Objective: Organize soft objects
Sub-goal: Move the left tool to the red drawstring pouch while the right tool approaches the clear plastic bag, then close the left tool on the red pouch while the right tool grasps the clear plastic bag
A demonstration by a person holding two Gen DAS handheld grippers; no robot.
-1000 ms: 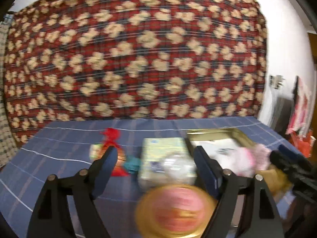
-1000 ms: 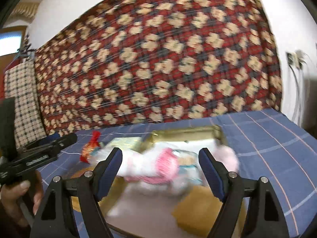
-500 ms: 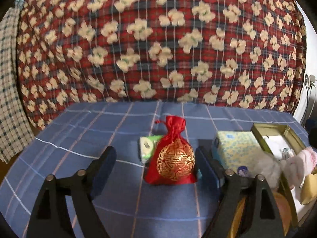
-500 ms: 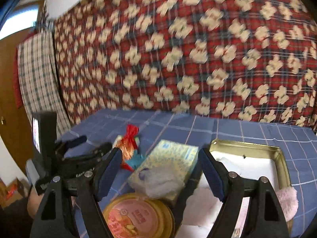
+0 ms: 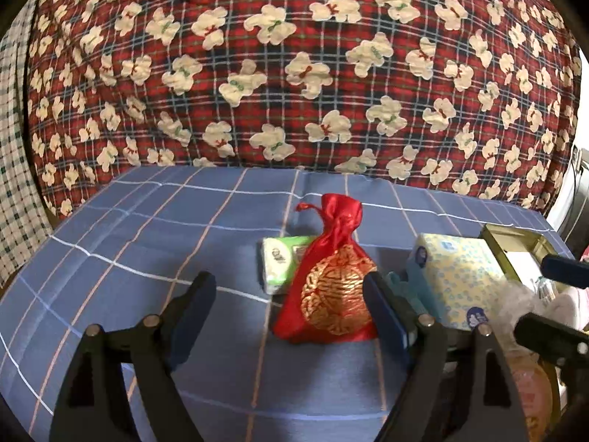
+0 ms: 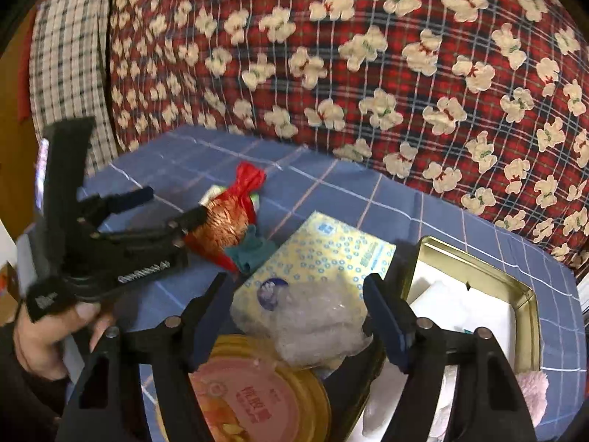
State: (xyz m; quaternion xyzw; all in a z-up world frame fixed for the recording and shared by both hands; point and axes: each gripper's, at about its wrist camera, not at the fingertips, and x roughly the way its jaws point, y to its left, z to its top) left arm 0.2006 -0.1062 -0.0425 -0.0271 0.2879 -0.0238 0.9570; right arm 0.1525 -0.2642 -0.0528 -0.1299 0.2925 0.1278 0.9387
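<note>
While closer than before, left gripper (image 5: pixel 291 302) open by red pouch (image 5: pixel 331 287).

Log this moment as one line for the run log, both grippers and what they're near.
left gripper: open, facing red pouch | right gripper: open, over clear plastic wad on tissue pack | gold tin: open

Your left tongs (image 5: pixel 291 294) stand wide open, both black arms spread with the blue-padded fingers (image 5: pixel 193 305) well apart and nothing between them. From the right wrist view they (image 6: pixel 147 206) sit at the far left, level and pointing right, with your left hand (image 6: pixel 51 335) wrapped round the grip, thumb on top. Your right tongs (image 6: pixel 294 309) are also spread wide, their fingers (image 6: pixel 383 313) parted and clamping nothing, aimed forward and slightly down.
</note>
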